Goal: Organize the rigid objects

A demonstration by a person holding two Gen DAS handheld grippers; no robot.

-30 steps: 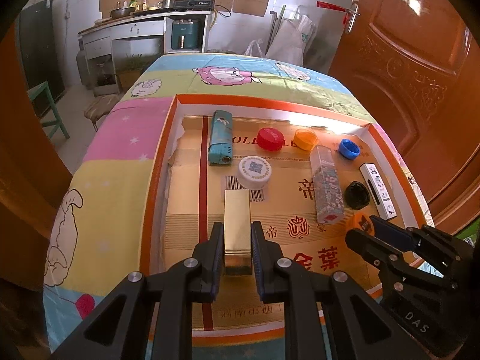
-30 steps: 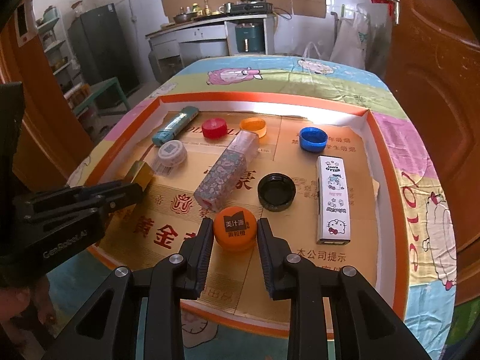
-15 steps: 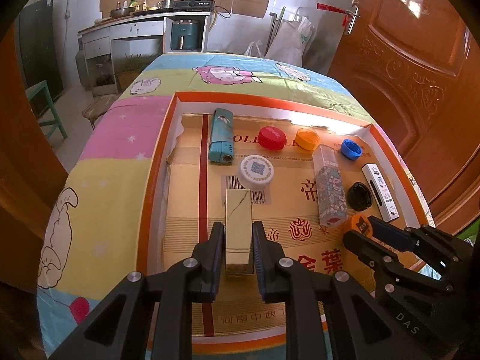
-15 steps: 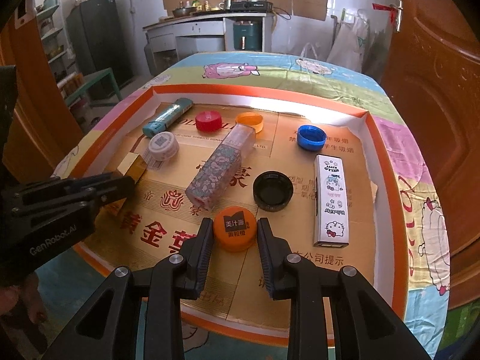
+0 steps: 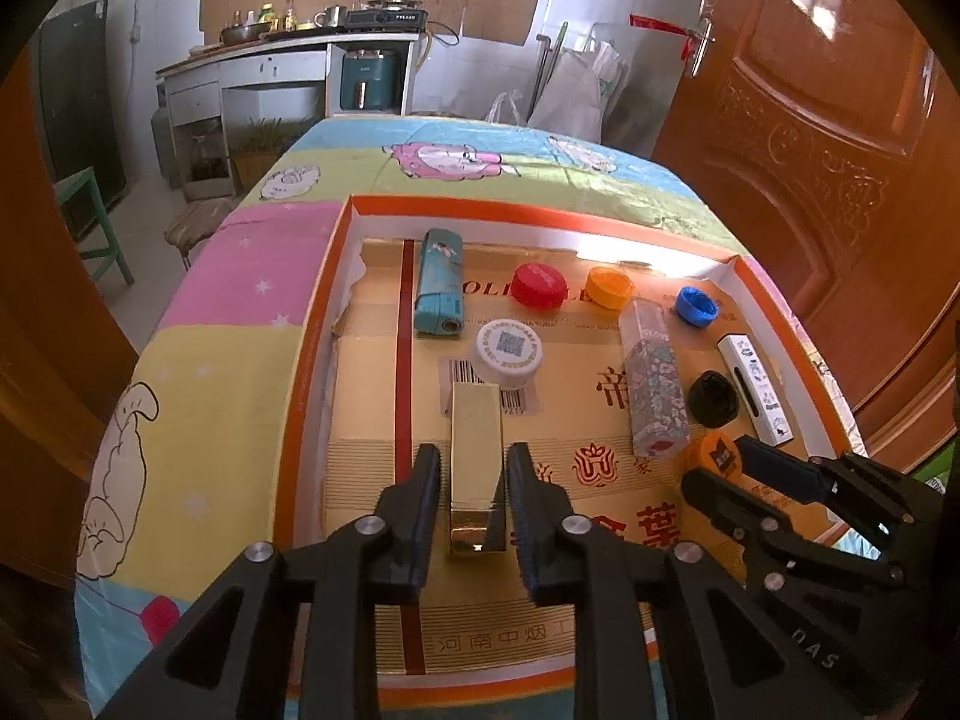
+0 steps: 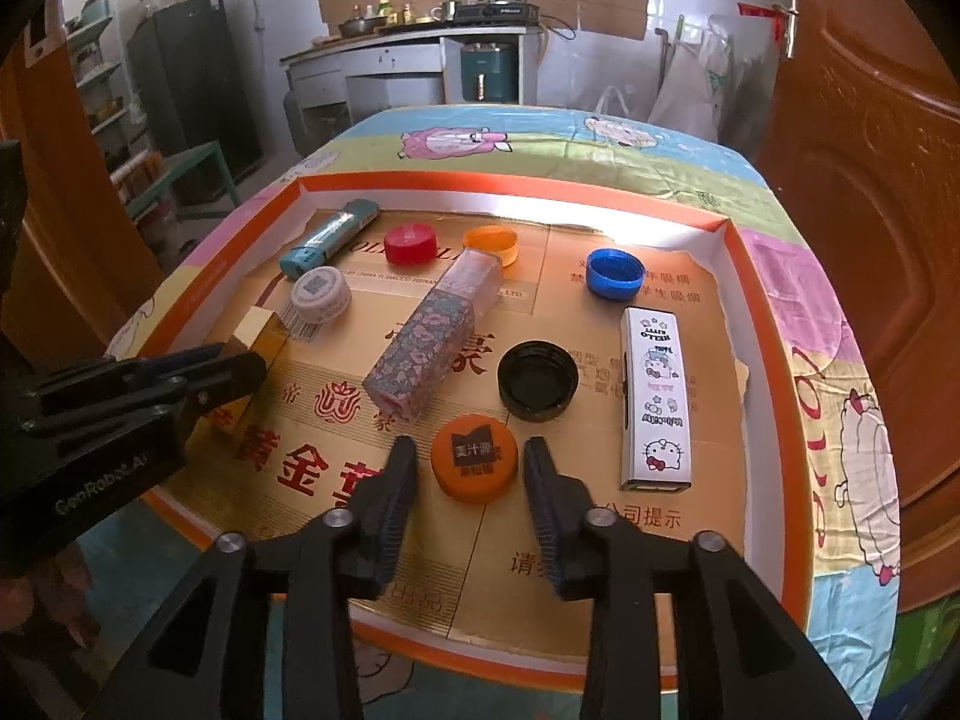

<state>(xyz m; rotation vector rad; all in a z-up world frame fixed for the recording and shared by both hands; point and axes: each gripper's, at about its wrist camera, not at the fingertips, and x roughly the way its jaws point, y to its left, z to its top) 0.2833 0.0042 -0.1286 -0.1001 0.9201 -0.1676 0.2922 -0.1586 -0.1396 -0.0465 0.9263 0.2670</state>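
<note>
Both grippers have just let go. A second ago the left gripper [image 5: 474,468] pinched the shiny gold rectangular box [image 5: 475,450] and the right gripper [image 6: 471,468] pinched the orange plastic bottle cap with a dark printed label [image 6: 475,465]; the jaws have just been opening, and now a thin gap shows on each side of both things. Each gripper stands narrowly parted, its thing lying between the pads but not pressed. Neither box nor cap has shifted on the tray floor

The gold box is a long mirror-bright block lying flat near the left front of the shallow orange-rimmed cardboard tray [image 5: 312,360], whose floor is glossy gold card printed with red characters. The orange cap, round and ridged at its edge, lies label up near the front middle (just beside the black cap)

Behind them lie the rest:
- a floral-patterned rectangular tube with a clear plastic end [image 6: 429,336], lying at a slant
- a black round cap [image 6: 538,381], hollow side up
- a white cartoon-printed slim box [image 6: 654,396], lying flat
- a white ribbed cap with a printed code on top [image 6: 320,295]
- a teal lighter [image 5: 439,291], a red cap [image 5: 539,285], a small orange cap [image 5: 609,287] and a blue cap [image 6: 615,273] — these along the back

The tray rests on a pastel cartoon-print cloth [image 5: 198,360]
</note>
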